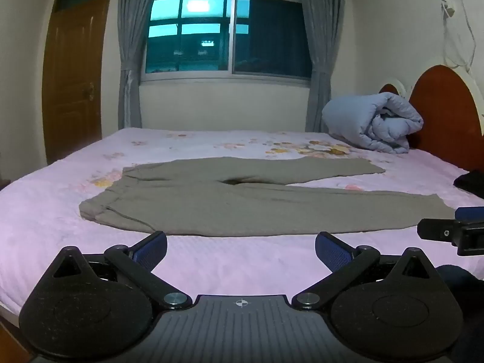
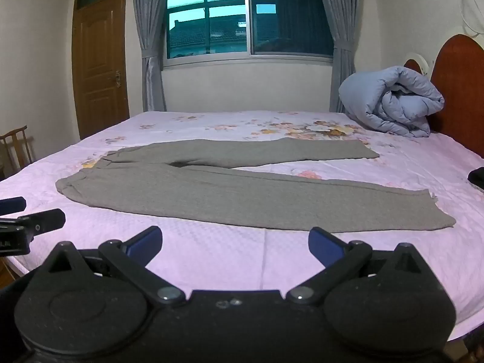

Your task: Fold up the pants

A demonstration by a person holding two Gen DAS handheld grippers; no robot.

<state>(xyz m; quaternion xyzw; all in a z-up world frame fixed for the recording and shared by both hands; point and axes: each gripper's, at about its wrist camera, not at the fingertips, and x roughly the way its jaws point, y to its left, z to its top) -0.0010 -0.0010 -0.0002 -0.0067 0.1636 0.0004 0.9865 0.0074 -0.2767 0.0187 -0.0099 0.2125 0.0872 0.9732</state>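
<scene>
Grey pants [image 1: 242,199] are laid flat across the middle of the frame on a pink floral bedsheet [image 1: 45,211], waistband at the left, 2 legs spread toward the right in a narrow V. The left gripper [image 1: 241,246] is seen at the bottom centre, released, jaws wide, nothing between them, short of the near pant leg. The right gripper [image 2: 235,242] is likewise released and empty at the bottom centre of its own view, just short of the near leg's edge. A rolled blue quilt [image 1: 375,121] is placed at the upper right against a red headboard [image 1: 447,112]. A window [image 1: 227,30] with grey curtains [image 1: 131,45] is at top centre, a wooden door [image 1: 72,75] at upper left.
</scene>
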